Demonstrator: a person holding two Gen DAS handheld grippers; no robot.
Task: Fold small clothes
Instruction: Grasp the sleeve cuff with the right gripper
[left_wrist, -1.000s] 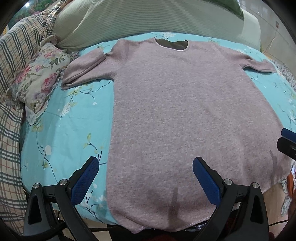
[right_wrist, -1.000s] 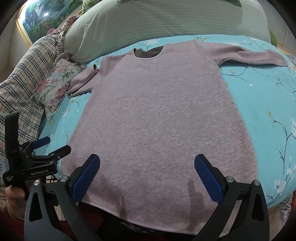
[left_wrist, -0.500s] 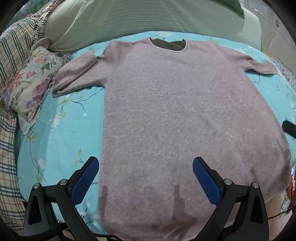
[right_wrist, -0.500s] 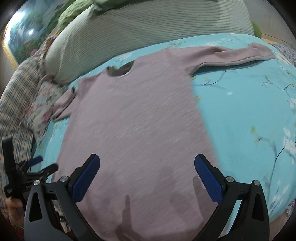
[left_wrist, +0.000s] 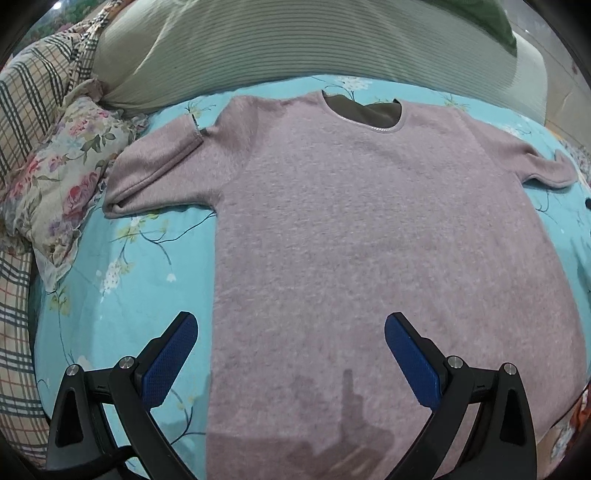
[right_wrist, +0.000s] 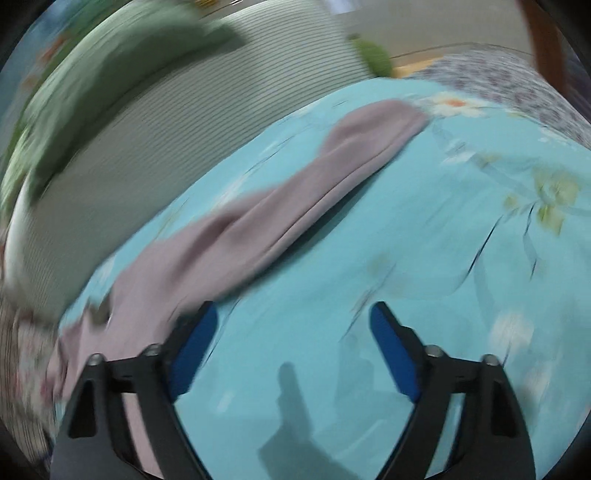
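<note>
a soft, limp mauve knit sweater (left_wrist: 369, 240) is lying flat as the empty right tool (right_wrist: 291, 350), jaws closing, is nearing its sleeve (right_wrist: 332, 177), the likeliest grasping spot.

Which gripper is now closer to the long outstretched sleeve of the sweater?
Right. The right gripper, jaws closing on nothing, hangs over the sheet just before the long sleeve. The left gripper is open over the sweater's lower body, far from that sleeve.
</note>
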